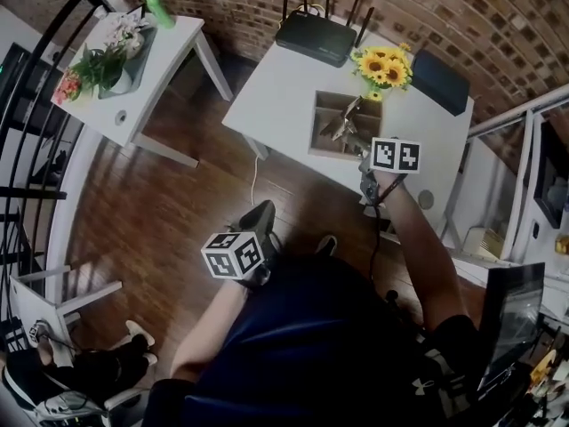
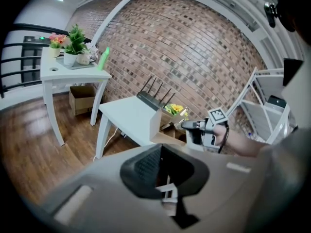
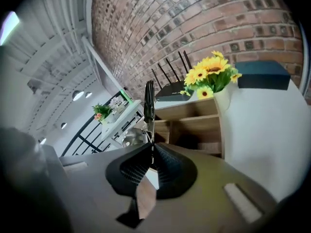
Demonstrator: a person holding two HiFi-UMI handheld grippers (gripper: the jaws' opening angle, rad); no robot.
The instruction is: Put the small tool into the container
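A wooden container (image 1: 322, 142) with open compartments stands on the white table (image 1: 276, 87). My right gripper (image 1: 359, 148) hovers over the container's near right side, shut on a small metal tool (image 1: 342, 124) that hangs above the compartments. In the right gripper view the tool (image 3: 148, 106) sticks up thin and upright from the closed pads (image 3: 167, 166), with the container (image 3: 194, 113) just behind it. My left gripper (image 1: 256, 225) is held low by my body, over the wood floor, well short of the table. Its jaws (image 2: 162, 166) are shut with nothing in them.
A black router (image 1: 316, 36), a vase of sunflowers (image 1: 384, 65) and a dark box (image 1: 440, 80) stand at the table's back. A second white table (image 1: 124, 105) with plants and a green bottle (image 1: 158, 9) is far left. A white shelf frame (image 1: 524, 185) stands right.
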